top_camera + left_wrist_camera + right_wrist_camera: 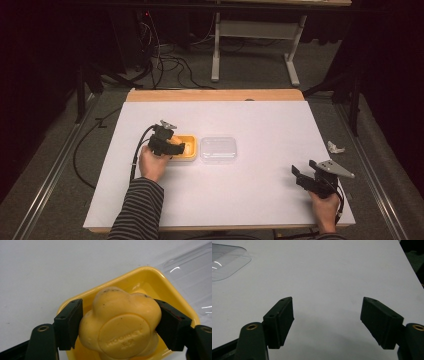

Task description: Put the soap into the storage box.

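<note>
Left gripper (117,327): my jaws are clamped on a yellow flower-shaped soap (120,325), one pad on each flank.
Soap: it sits between my pads, just above the hollow of the yellow dish (175,292); whether its underside touches the dish floor I cannot tell.
Dish: seen from the high view, it stands left of centre on the white table (250,190), with my left hand (152,162) behind it.
Clear lid (218,149): it lies flat just beside the dish, to its right, apart from the soap.
Right gripper (327,322): my jaws stand wide apart with nothing between them, low over bare table near the right front corner.
Progress: the soap is gripped and brought to the dish; by my reading, letting it go there is left, and perhaps fitting the lid, which lies untouched.
</note>
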Available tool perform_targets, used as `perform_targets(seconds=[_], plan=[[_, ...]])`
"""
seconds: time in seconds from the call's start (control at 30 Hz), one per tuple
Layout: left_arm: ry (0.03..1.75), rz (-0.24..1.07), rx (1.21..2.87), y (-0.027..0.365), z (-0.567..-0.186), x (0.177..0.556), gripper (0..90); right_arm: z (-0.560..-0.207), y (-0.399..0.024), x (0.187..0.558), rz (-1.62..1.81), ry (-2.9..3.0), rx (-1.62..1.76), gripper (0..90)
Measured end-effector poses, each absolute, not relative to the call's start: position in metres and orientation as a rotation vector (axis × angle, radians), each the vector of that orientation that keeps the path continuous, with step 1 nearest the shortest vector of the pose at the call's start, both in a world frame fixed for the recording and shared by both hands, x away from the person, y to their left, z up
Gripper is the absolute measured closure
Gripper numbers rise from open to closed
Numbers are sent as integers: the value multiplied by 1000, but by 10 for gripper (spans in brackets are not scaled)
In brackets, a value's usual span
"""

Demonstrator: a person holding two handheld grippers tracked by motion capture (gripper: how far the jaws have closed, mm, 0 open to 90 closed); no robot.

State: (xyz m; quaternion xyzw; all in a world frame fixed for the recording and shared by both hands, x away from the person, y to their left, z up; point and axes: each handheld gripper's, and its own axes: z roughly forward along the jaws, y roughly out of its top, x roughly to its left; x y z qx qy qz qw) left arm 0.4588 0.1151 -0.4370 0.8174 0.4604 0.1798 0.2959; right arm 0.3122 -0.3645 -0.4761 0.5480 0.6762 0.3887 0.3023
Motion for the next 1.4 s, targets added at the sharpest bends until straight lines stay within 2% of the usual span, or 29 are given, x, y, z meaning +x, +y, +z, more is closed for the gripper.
perform_targets(seconds=[1.4], plan=[[1227, 483, 2175, 108, -448, 464, 281, -476, -365, 311, 1040, 1787, 1446, 270]])
